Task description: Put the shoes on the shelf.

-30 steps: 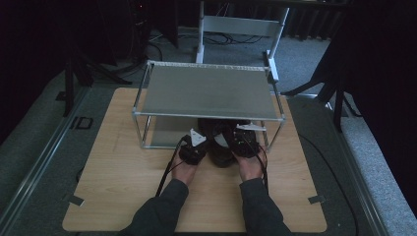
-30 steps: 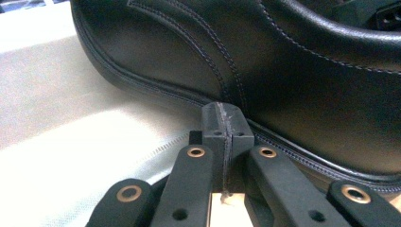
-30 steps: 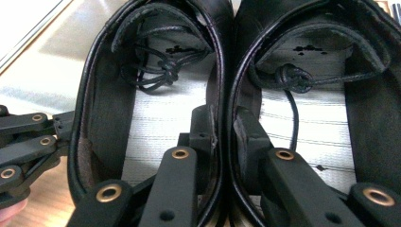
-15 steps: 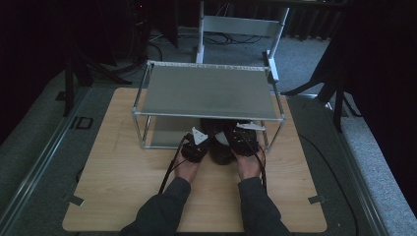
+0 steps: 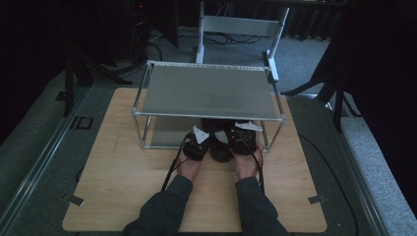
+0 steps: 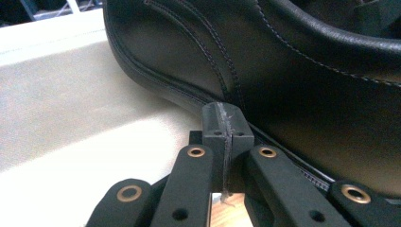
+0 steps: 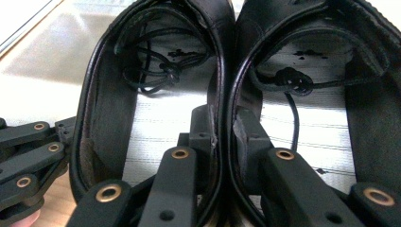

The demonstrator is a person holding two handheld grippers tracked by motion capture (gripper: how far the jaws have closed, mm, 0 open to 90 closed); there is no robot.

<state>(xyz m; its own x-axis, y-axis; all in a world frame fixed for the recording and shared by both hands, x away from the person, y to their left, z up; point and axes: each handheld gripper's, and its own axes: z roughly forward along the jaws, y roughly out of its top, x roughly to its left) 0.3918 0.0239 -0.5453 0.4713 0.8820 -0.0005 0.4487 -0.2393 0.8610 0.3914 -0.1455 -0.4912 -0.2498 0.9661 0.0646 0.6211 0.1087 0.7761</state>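
Two black leather shoes (image 5: 221,142) stand side by side at the front of the rack's lower shelf, heels toward me. In the right gripper view, my right gripper (image 7: 222,125) is shut on the two touching inner walls, one jaw inside the left shoe (image 7: 106,94) and one inside the right shoe (image 7: 371,90). Laces lie inside both. My left gripper (image 6: 225,118) is shut with nothing between its jaws, its tip against the outer side of the left shoe (image 6: 293,71). From above, the left gripper (image 5: 197,143) and right gripper (image 5: 243,137) flank the pair.
A metal two-tier rack (image 5: 206,91) stands on the wooden table (image 5: 118,172); its top shelf overhangs the shoes' toes and its front posts stand either side of my hands. A pale lower shelf (image 6: 71,118) lies under the shoes. Cables trail back along both forearms.
Both hands and the shoes have edged slightly forward, toward the rack. The grip is unchanged.
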